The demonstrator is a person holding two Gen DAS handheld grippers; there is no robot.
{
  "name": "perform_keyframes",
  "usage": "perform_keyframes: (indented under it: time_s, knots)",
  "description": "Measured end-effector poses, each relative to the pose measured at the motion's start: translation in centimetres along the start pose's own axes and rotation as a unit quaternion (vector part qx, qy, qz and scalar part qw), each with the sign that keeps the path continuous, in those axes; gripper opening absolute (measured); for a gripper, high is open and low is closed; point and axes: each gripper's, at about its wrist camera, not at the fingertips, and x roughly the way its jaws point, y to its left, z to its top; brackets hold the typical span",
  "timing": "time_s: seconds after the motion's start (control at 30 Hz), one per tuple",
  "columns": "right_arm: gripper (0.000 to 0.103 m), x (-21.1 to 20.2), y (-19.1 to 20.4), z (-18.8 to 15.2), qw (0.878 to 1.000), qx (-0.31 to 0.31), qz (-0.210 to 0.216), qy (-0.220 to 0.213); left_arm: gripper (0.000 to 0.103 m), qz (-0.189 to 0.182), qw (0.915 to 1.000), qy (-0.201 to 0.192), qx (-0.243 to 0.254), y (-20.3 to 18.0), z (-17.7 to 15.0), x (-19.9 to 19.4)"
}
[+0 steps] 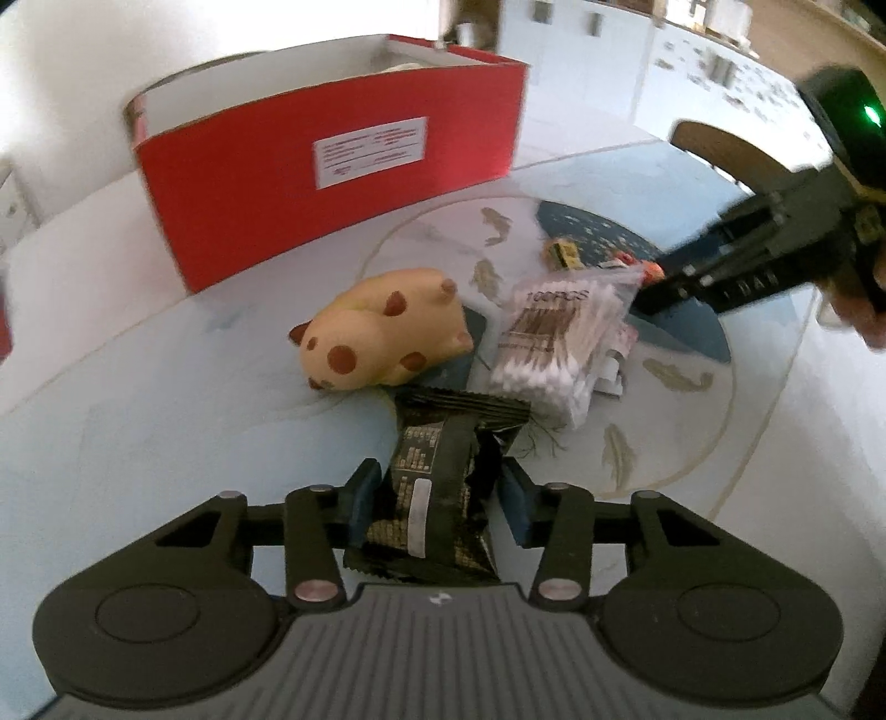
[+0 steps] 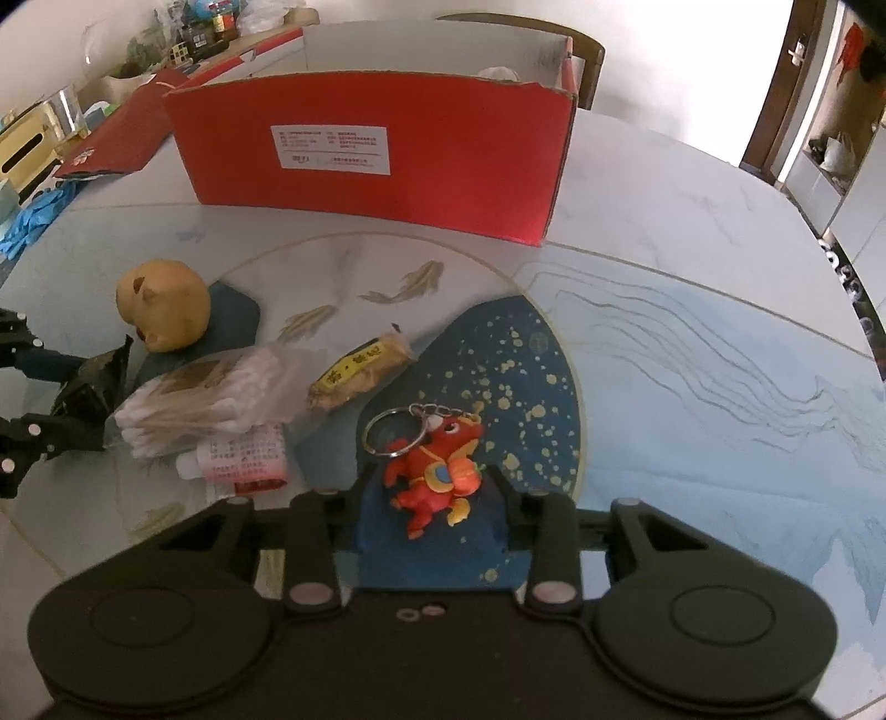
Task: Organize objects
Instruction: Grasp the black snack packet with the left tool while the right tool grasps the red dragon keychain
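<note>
My left gripper (image 1: pixel 440 493) is shut on a black snack packet (image 1: pixel 443 476), its blue pads pressing both sides just above the table. A red dragon keychain (image 2: pixel 437 471) lies on the dark blue patch of the table between the fingers of my right gripper (image 2: pixel 434 487). The jaws stand close to the keychain's sides with a thin gap, so the gripper is open. An open red cardboard box (image 1: pixel 332 183) stands at the back. A yellow spotted toy animal (image 1: pixel 376 338) and a bag of cotton swabs (image 1: pixel 559 343) lie between the grippers.
A yellow-labelled snack bar (image 2: pixel 360 371) and a small red-and-white tube (image 2: pixel 238 454) lie beside the swabs. A flat red lid (image 2: pixel 127 138), blue gloves (image 2: pixel 33 219) and jars sit at the far left. A chair back (image 2: pixel 581 50) stands behind the box.
</note>
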Motion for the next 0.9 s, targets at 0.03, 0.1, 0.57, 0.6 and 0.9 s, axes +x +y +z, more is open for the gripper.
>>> perform_keyframes:
  time_s: [0.03, 0.1, 0.57, 0.6, 0.9]
  knots:
    - [0.037, -0.2, 0.0, -0.1, 1.000, 0.002, 0.001, -0.002, 0.042, 0.001, 0.9999, 0.000, -0.013, 0.1, 0.0, -0.1]
    - [0.037, -0.8, 0.1, -0.2, 1.000, 0.007, 0.007, -0.006, 0.038, 0.002, 0.9993, -0.001, -0.037, 0.2, -0.1, -0.4]
    - [0.037, -5.0, 1.8, 0.1, 0.999, 0.014, 0.040, -0.032, 0.036, -0.005, 0.9921, -0.004, -0.125, 0.3, 0.0, -3.1]
    - [0.037, -5.3, 1.9, 0.3, 0.998, 0.012, 0.042, -0.035, 0.036, -0.007, 0.9916, -0.004, -0.129, 0.2, 0.1, -3.4]
    - [0.037, -8.0, 3.0, 2.0, 0.997, -0.009, 0.052, -0.063, 0.036, -0.010, 0.9895, -0.010, -0.144, -0.6, 2.4, -5.2]
